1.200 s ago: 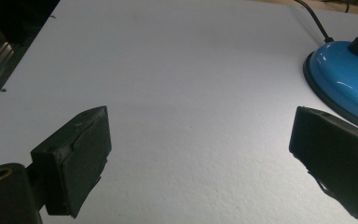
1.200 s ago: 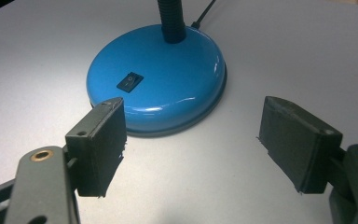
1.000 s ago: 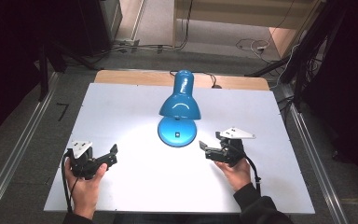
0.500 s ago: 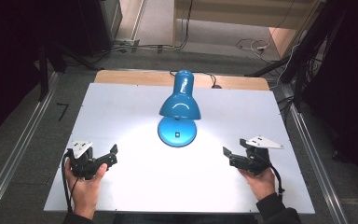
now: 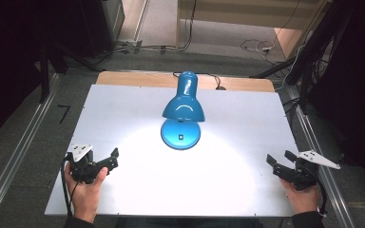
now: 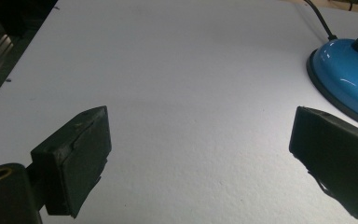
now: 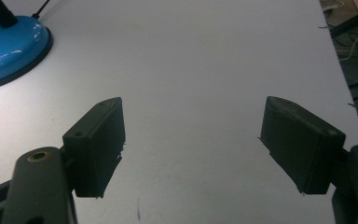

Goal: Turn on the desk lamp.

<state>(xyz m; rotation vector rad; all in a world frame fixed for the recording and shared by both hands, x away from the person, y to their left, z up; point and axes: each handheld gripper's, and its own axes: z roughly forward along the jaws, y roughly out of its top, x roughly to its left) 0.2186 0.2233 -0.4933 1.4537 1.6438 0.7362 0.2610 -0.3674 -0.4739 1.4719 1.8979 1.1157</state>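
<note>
A blue desk lamp (image 5: 183, 102) stands lit at the middle of the white table (image 5: 123, 114), its round base (image 5: 181, 134) in front of the shade. My left gripper (image 5: 108, 161) rests at the table's front left, held in a hand, jaws wide apart and empty. My right gripper (image 5: 279, 164) sits at the front right edge, also open and empty. The left gripper view shows the lamp base (image 6: 349, 81) at the upper right beyond my left gripper (image 6: 200, 158). In the right gripper view the base (image 7: 9, 49) lies at the upper left, far from my right gripper (image 7: 191, 144).
The lamp's black cable (image 5: 214, 78) runs off the table's far edge over a wooden strip (image 5: 133, 78). Metal rails (image 5: 24, 142) flank the table on both sides. More cables (image 5: 256, 47) lie on the floor behind.
My right gripper has moved from beside the lamp base back and right to the table's front right edge. The left gripper has stayed put.
</note>
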